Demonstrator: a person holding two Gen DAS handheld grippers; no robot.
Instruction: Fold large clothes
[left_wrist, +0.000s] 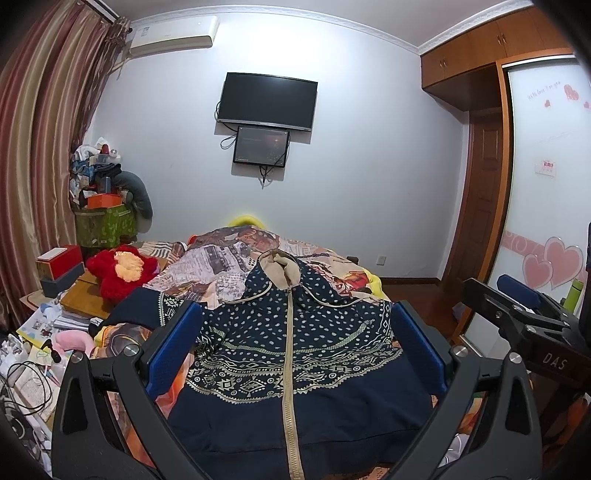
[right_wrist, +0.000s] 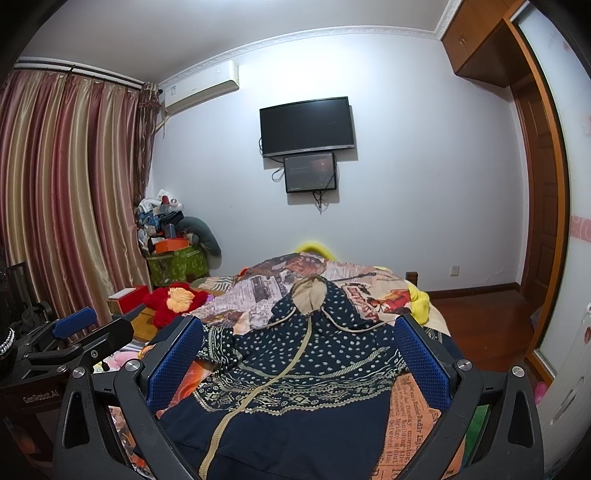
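A navy zip-up hooded jacket (left_wrist: 295, 354) (right_wrist: 306, 369) with a cream dotted and banded pattern lies spread front-up on the bed, its beige-lined hood (left_wrist: 279, 269) pointing to the far wall. My left gripper (left_wrist: 295, 332) hovers open above the jacket's lower half, blue pads (left_wrist: 173, 343) wide apart, nothing between them. My right gripper (right_wrist: 299, 343) is likewise open over the jacket, a little to the right of the zip (right_wrist: 236, 410). The right gripper (left_wrist: 524, 310) also shows at the right of the left wrist view, and the left gripper (right_wrist: 77, 332) at the left of the right wrist view.
The bed carries a printed quilt (left_wrist: 229, 254). A red plush toy (left_wrist: 120, 271), boxes and books (left_wrist: 59, 266) crowd its left side. Cables and clutter (left_wrist: 26, 384) lie at lower left. A wardrobe with a sliding door (left_wrist: 543, 184) stands right; wooden floor (right_wrist: 480, 317) lies beyond the bed.
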